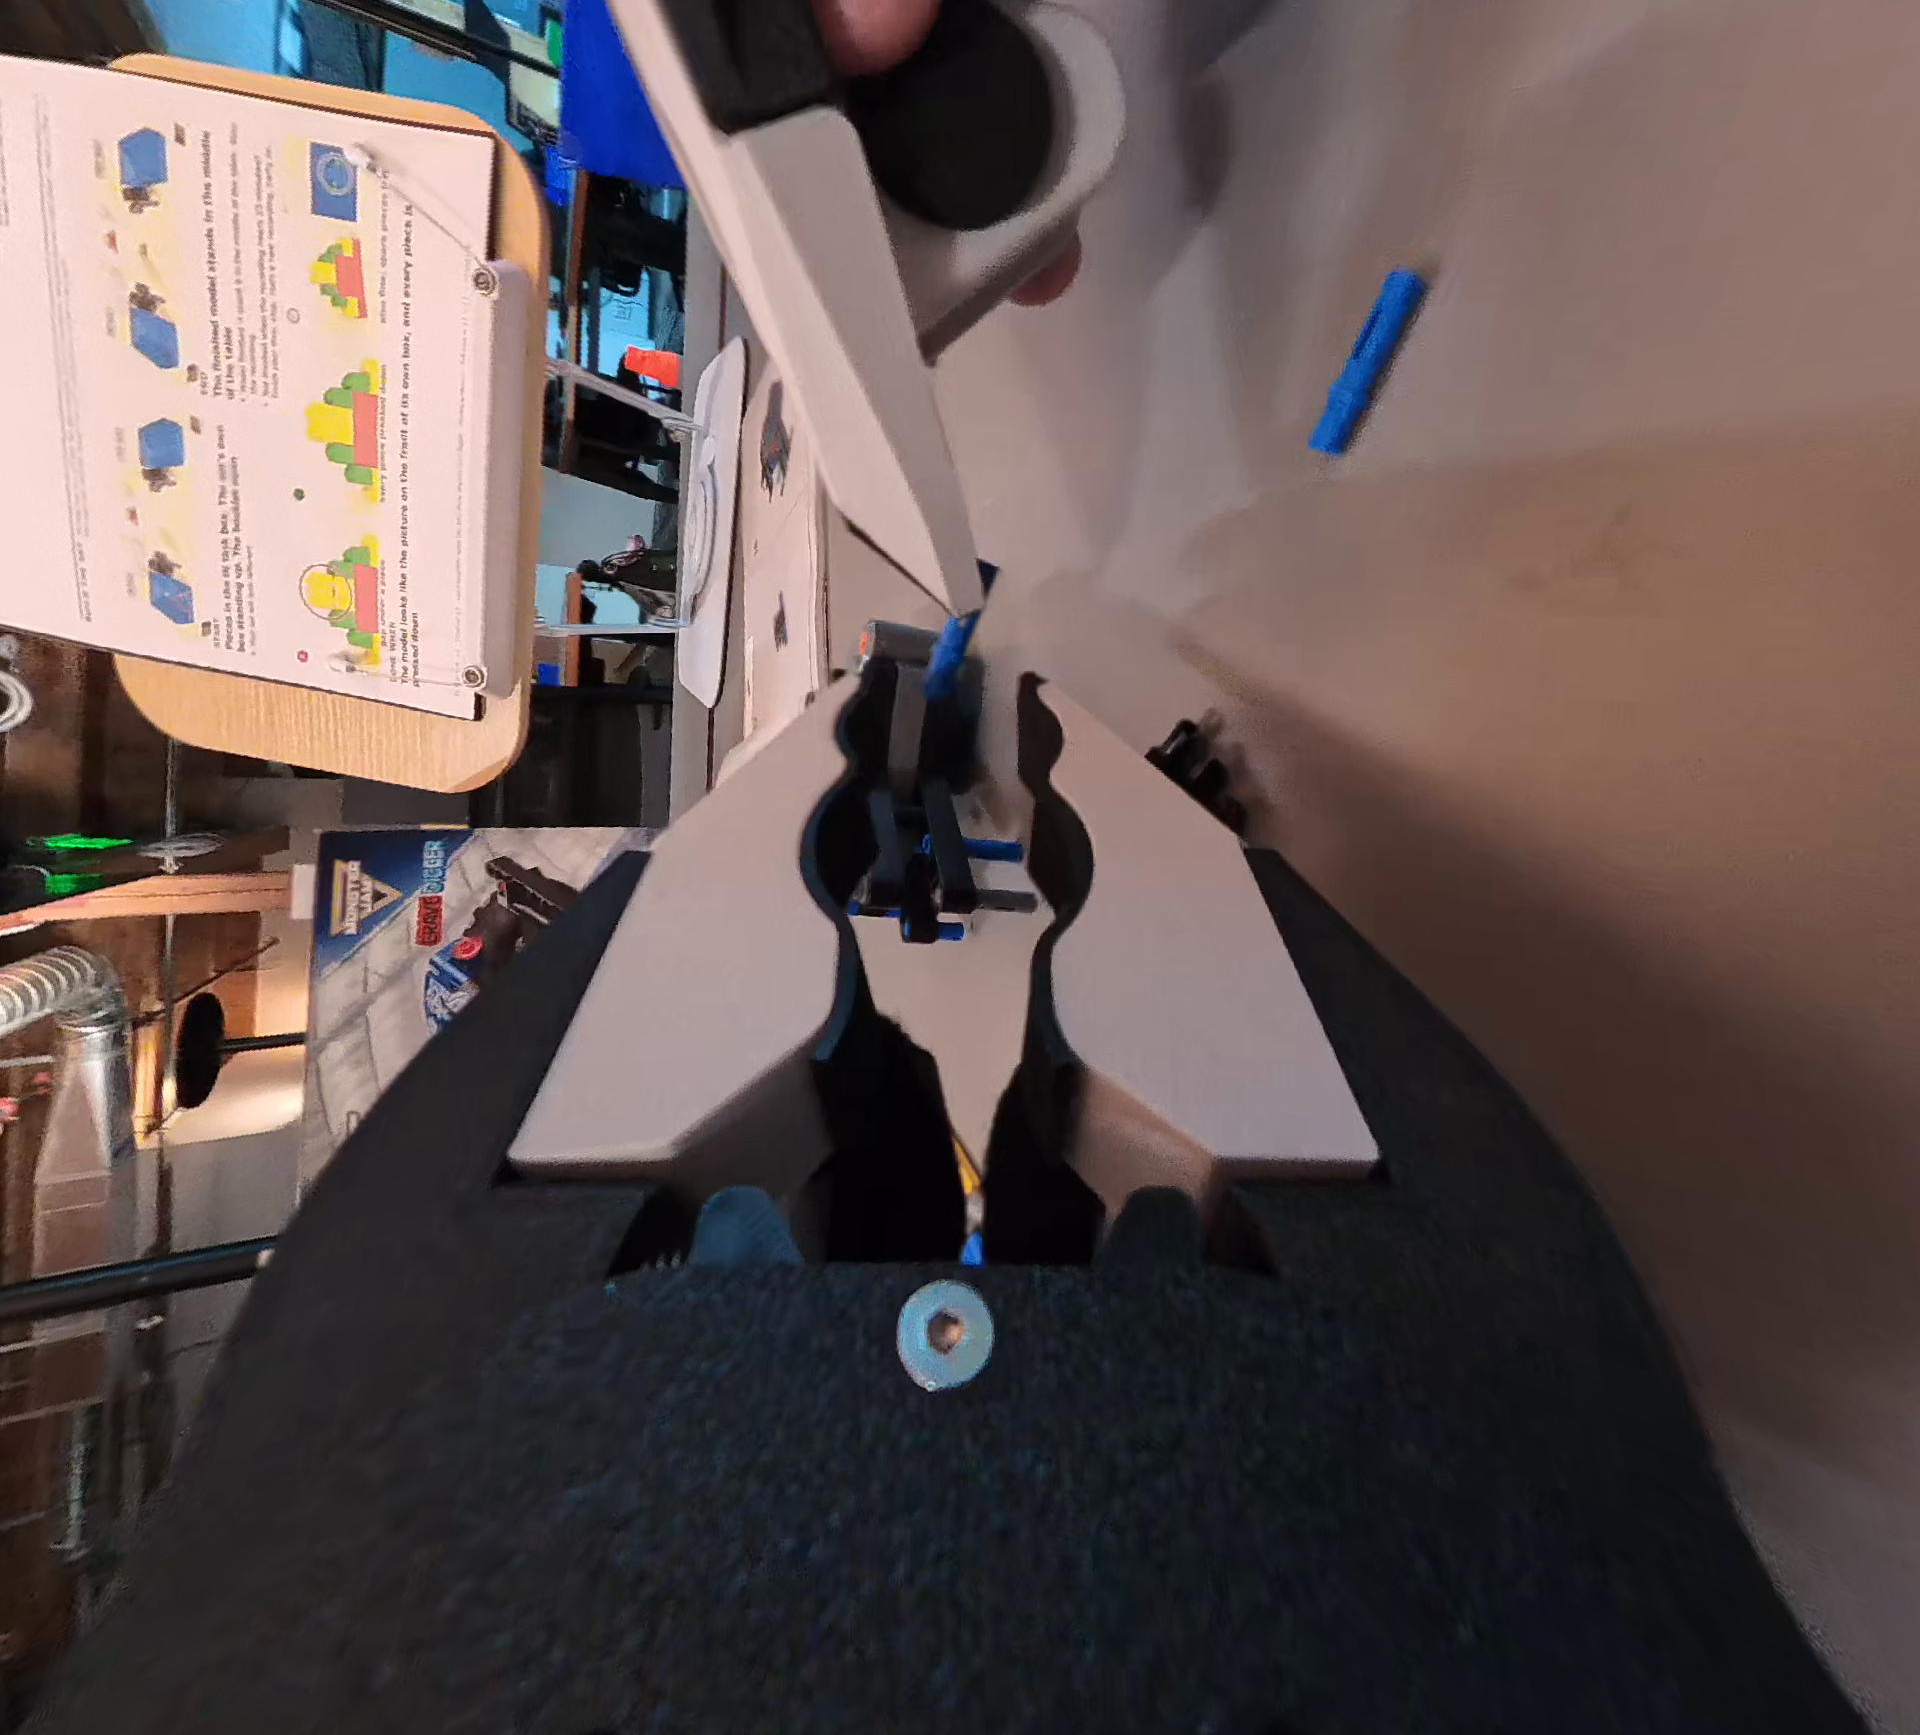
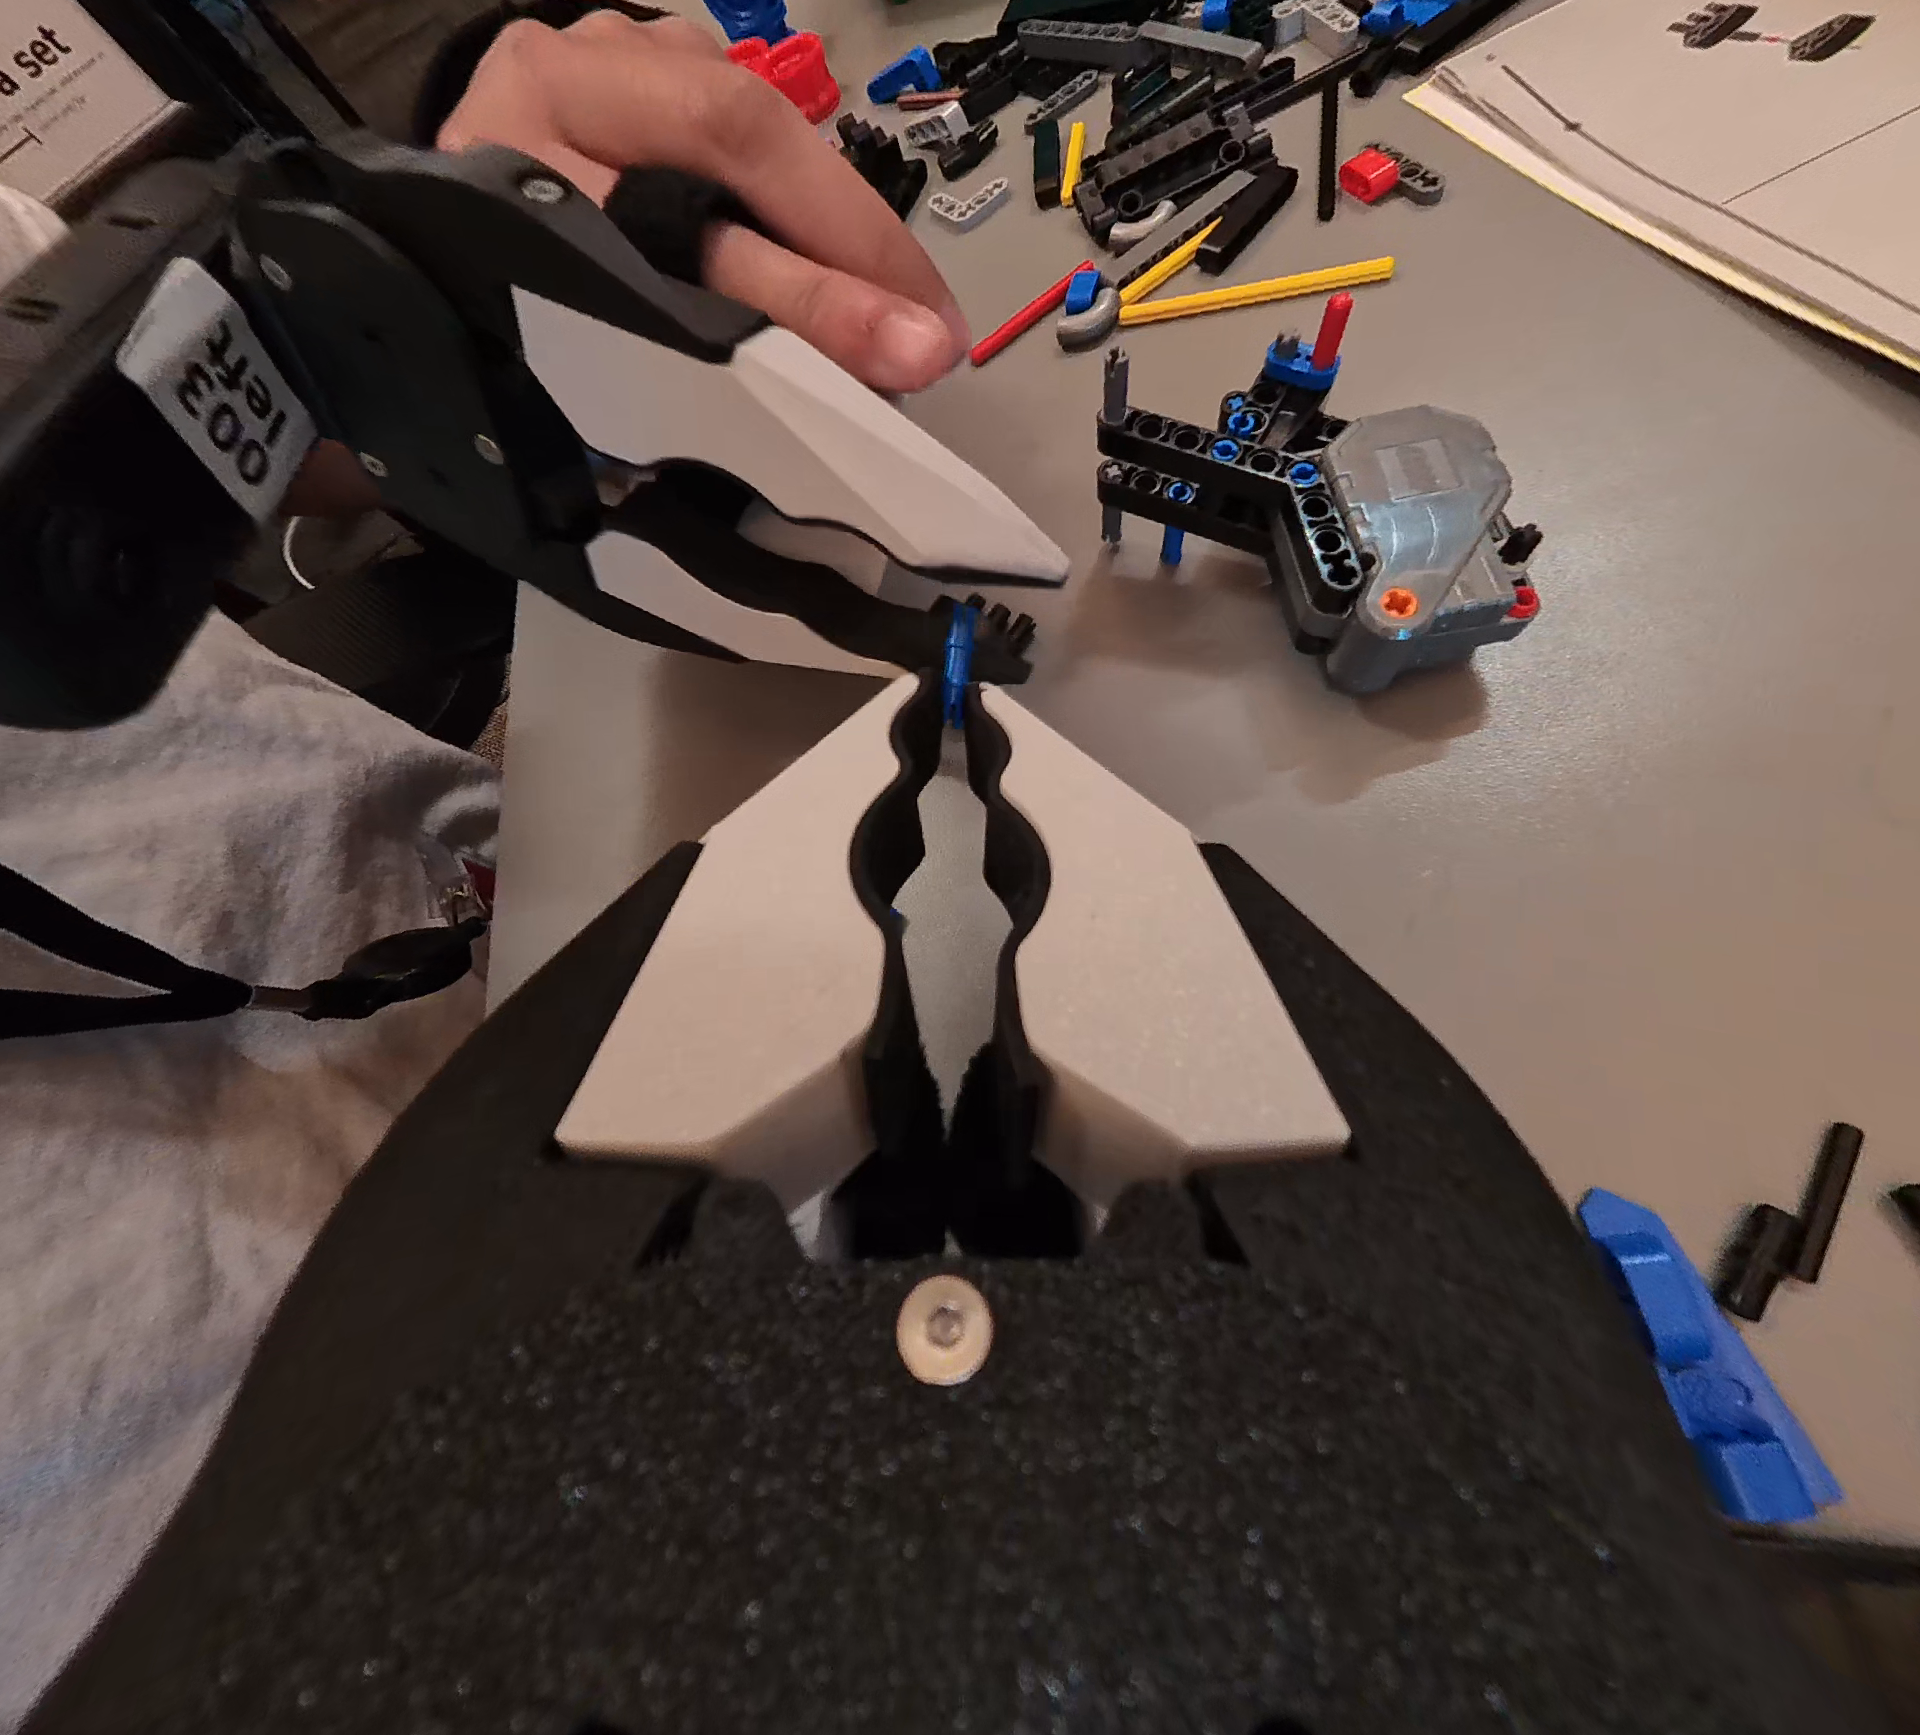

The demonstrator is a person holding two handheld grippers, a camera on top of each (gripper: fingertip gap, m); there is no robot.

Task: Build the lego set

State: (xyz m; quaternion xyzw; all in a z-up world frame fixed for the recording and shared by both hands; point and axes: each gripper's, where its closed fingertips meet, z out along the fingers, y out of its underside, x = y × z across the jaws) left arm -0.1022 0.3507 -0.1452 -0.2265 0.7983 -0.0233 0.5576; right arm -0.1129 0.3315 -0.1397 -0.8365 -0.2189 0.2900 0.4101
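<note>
Right jaws pinch a blue pin (image 2: 958, 657) — left jaws clamp a small black piece (image 2: 1003, 636).

Motion blur is smearing the grey tabletop (image 1: 1558, 646) and a loose blue ridged pin (image 1: 1366, 360). The picture's edge is cutting off a flat blue studded piece (image 2: 1704, 1363), and the left tongs (image 2: 1023, 605) are partly hiding a small black toothed part (image 2: 1003, 641).

I am working in a lab or workshop: an instruction board (image 1: 260, 355) on a stand, exposed metal ducting (image 1: 73, 1010), other tables (image 1: 717, 480) behind my grey table (image 2: 1558, 906).
</note>
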